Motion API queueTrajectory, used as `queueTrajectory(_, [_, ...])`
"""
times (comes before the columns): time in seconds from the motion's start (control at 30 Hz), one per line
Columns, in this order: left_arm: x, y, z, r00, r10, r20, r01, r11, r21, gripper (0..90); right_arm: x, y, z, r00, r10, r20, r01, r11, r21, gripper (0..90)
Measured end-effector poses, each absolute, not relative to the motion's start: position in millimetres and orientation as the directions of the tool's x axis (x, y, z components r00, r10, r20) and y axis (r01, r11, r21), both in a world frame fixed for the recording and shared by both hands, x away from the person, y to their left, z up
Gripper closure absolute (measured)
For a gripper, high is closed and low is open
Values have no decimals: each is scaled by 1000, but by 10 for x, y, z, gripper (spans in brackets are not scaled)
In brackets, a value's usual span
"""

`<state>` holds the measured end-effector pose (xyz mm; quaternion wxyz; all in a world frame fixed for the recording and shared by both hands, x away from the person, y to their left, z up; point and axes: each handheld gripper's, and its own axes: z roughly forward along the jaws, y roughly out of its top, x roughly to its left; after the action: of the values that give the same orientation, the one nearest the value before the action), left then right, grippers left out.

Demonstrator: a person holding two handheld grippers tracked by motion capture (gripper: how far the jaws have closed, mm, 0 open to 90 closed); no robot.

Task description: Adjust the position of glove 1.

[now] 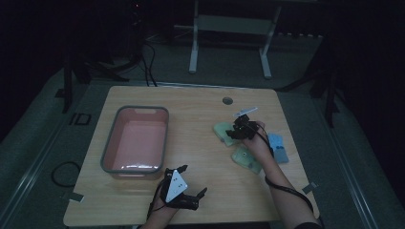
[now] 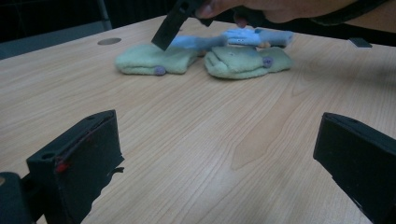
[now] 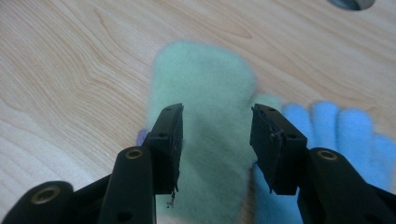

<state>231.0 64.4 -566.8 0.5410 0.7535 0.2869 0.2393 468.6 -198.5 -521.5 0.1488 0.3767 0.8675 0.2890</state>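
Observation:
Two pale green mittens lie on the right half of the wooden table: one (image 1: pixel 220 129) (image 2: pixel 149 59) (image 3: pixel 205 88) farther back, the other (image 1: pixel 246 158) (image 2: pixel 243 60) nearer the front. A blue glove (image 1: pixel 278 148) (image 2: pixel 252 37) (image 3: pixel 336 121) lies beside them. My right gripper (image 1: pixel 233 131) (image 3: pixel 217 121) points down just over the farther mitten, jaws apart on either side of it, pads not pressing on the fabric. My left gripper (image 1: pixel 193 179) (image 2: pixel 219 121) rests low near the front edge, open wide, with bare wood between its jaws.
A pink basin with a grey rim (image 1: pixel 111 143) stands on the left half of the table. A round cable hole (image 1: pixel 227 100) (image 2: pixel 109 41) sits near the back edge. Table legs and cables lie on the dark floor behind.

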Motion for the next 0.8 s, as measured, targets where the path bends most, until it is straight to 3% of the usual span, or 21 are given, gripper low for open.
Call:
queueTrajectory(0.2, [2317, 657, -5667, 726, 687, 38, 180, -243, 953, 10, 4703, -1911, -5359, -703, 708, -72, 552, 606, 573, 529])
queueTrajectory(0.37, [2312, 651, -5668, 727, 685, 41, 177, -245, 953, 10, 4733, -1954, -5390, -698, 716, -20, 570, 573, 589, 554])
queueTrajectory(0.67, [2316, 651, -5667, 725, 687, 35, 183, -242, 953, 10, 4712, -1897, -5371, -684, 730, 11, 604, 558, 569, 740])
queueTrajectory(0.8, [2317, 652, -5667, 725, 688, 33, 185, -241, 953, 10, 4704, -1879, -5365, -668, 744, 12, 616, 544, 569, 764])
